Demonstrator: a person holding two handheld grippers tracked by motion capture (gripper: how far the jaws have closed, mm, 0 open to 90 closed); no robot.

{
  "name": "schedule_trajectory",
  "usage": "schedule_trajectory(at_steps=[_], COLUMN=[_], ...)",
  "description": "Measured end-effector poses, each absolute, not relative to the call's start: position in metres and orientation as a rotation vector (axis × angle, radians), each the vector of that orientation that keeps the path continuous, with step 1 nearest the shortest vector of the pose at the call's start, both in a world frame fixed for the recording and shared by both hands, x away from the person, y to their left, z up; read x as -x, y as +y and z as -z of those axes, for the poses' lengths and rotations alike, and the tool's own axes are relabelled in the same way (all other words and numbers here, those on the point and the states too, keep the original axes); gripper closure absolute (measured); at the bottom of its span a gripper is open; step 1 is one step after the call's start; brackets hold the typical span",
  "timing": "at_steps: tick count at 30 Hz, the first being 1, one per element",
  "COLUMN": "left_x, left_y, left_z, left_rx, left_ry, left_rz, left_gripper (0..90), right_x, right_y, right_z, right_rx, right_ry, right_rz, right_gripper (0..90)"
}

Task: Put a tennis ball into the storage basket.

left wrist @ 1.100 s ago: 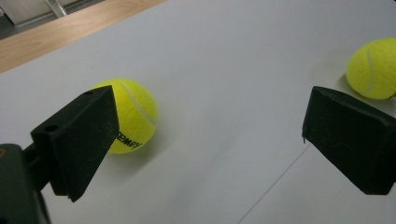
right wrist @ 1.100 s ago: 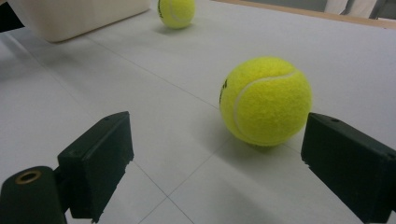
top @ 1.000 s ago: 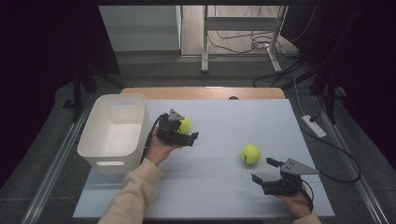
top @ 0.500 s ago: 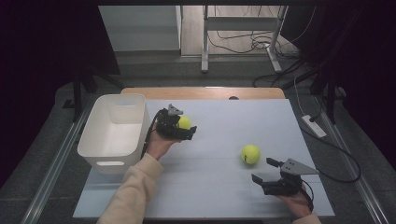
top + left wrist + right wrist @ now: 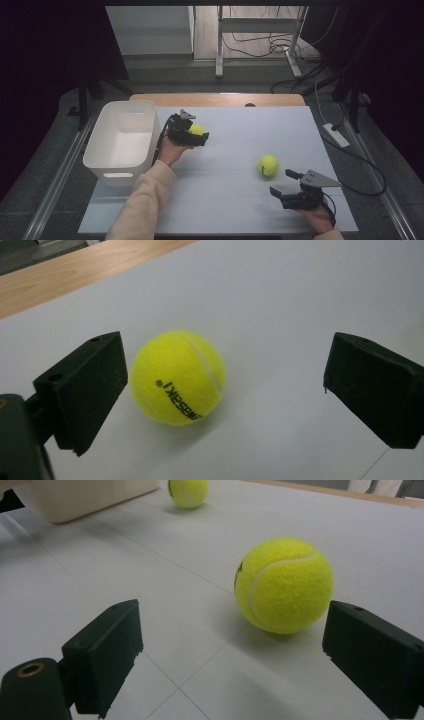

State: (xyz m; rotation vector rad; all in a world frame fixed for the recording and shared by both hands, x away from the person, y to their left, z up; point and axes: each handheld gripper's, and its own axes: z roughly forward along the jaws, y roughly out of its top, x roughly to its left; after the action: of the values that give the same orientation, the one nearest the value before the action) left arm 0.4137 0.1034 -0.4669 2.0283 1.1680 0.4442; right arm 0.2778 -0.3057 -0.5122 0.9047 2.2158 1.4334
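Left tool (image 5: 196, 136) sits w/ jaws wide apart around a yellow tennis ball (image 5: 177, 377) on the pale desk (image 5: 235, 200), just right of the white bin (image 5: 122, 140); ball lies close to one jaw (whether touching, can't tell), w/ a clear gap to the other. Right tool (image 5: 286, 184) is near the desk's front right, jaws also apart, nothing gripped. A second tennis ball (image 5: 268, 165) rests just ahead of it, nearer one jaw, in the right gripper view.
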Motion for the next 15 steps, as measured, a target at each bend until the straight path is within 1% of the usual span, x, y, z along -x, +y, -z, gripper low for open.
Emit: schedule_trajectory(at_steps=[15], left_x=[-0.428], left_y=[0.109], left_z=[0.475], left_rx=[-2.034], left_ry=[1.210], left_rz=[-0.423], left_gripper=[4.8], right_x=[-0.278], right_y=[-0.305], right_z=[0.512], right_rx=[-0.905], right_ry=[2.216], right_rz=[-1.431], right_gripper=[9.0])
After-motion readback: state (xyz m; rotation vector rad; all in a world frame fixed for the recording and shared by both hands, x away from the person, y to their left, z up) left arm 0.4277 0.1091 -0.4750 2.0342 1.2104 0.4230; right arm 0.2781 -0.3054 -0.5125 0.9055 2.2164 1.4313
